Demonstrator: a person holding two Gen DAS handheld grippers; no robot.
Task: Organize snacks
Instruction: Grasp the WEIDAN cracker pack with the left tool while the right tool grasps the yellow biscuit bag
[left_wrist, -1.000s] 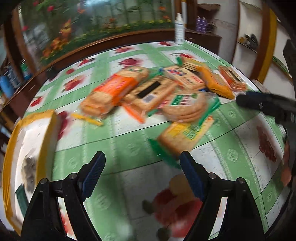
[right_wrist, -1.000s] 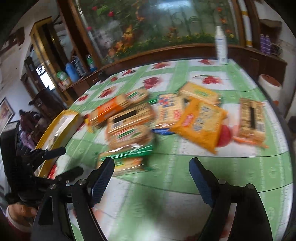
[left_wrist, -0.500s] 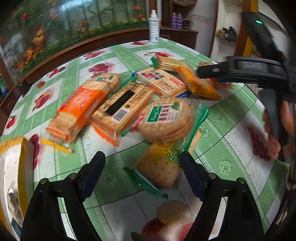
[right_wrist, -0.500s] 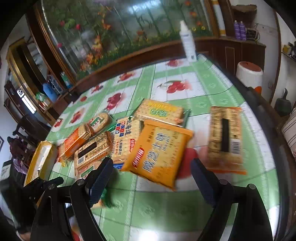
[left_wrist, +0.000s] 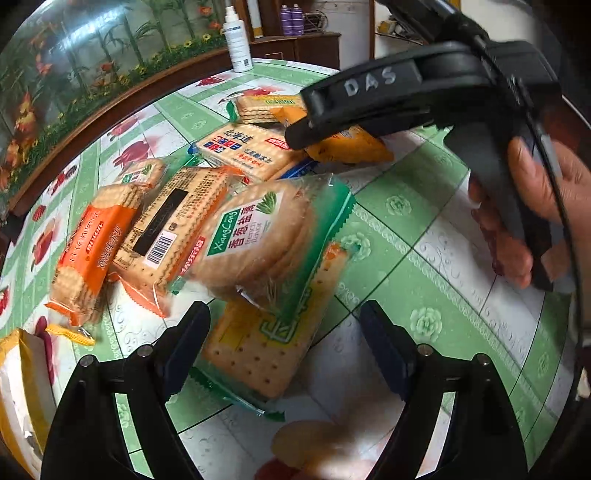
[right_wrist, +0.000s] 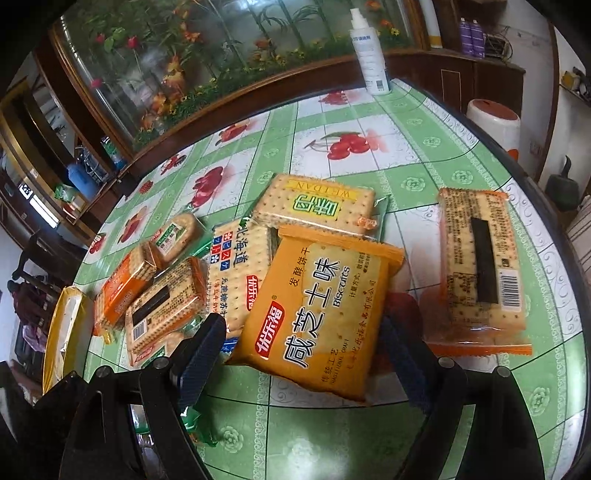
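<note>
I have brought both grippers in over the snack pile since a second ago. My right gripper (right_wrist: 301, 354), released, now straddles the orange cheese biscuit pack (right_wrist: 317, 314), seemingly without contact. My left gripper (left_wrist: 284, 347), also released, sits over the green soda cracker pack (left_wrist: 266, 343) under the round scallion biscuits (left_wrist: 255, 236). The yellow box (right_wrist: 66, 332) waits left.

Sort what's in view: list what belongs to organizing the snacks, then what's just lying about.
Belongs to the job:
yellow biscuit pack
round XiangCong cracker pack
square cracker pack
orange cracker pack
barcode cracker pack
yellow-rimmed tray
left tool
right tool

Just lying about:
white spray bottle
white bin
</note>
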